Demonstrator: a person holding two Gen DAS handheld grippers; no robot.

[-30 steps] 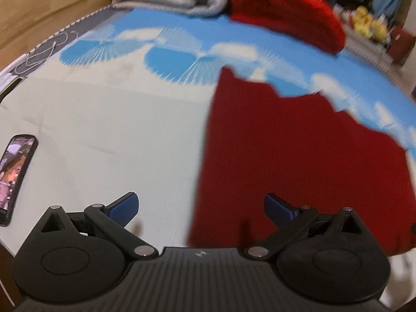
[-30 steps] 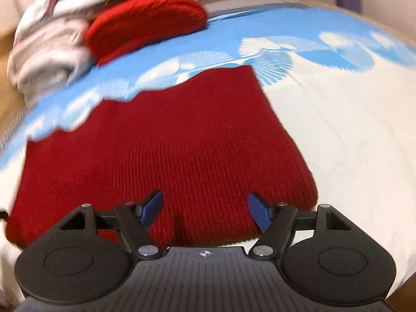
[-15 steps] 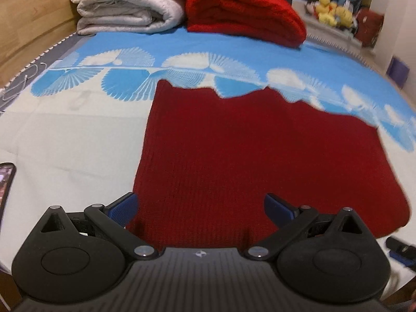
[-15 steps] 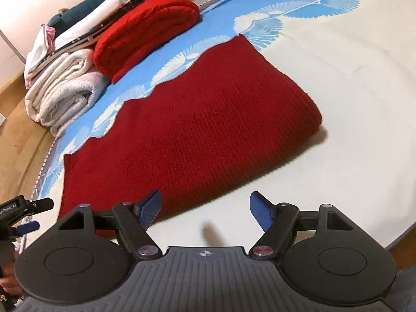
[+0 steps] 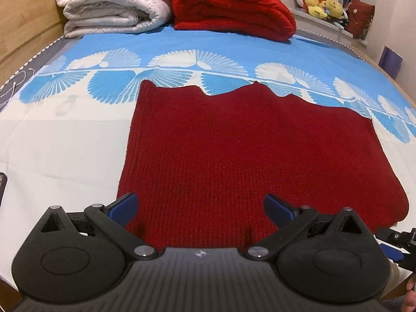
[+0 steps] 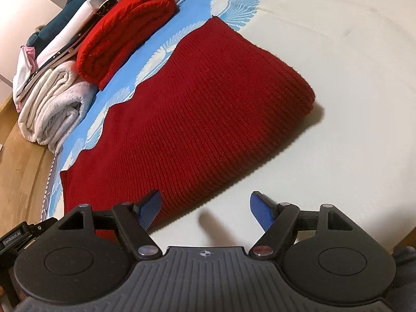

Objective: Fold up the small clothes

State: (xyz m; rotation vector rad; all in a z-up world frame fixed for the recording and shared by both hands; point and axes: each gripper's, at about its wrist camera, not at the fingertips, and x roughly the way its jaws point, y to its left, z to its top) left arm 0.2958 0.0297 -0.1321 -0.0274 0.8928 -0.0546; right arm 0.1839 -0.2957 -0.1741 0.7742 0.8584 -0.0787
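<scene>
Since the earlier frames, both views have been steadied and the blur is gone: the left gripper (image 5: 200, 205) has been swung across from the garment's left edge so that the dark red knitted garment (image 5: 249, 156) is now centred ahead of it, and the phone (image 5: 2, 184) at the left margin is reduced to a sliver. The right gripper (image 6: 205, 209) has been drawn back and turned, so that only its left blue fingertip (image 6: 149, 208) overlaps the garment's near edge in the picture, while the other fingertip is seen over bare sheet. Both pairs of jaws are spread wide and nothing is held between them. The garment is laid flat on the bed sheet (image 5: 59, 150), which is cream near the camera and blue with white fan motifs further back; its far edge is uneven and its rounded right end (image 6: 304, 96) looks doubled over. Whether either gripper touches the fabric cannot be told. At the far end of the bed a folded bright red blanket (image 5: 231, 7) is seen just beside a stack of folded white bedding (image 5: 114, 5). Yellow plush toys (image 5: 322, 4) are visible on a ledge beyond, and part of the right tool appears at the lower right edge of the left view.
</scene>
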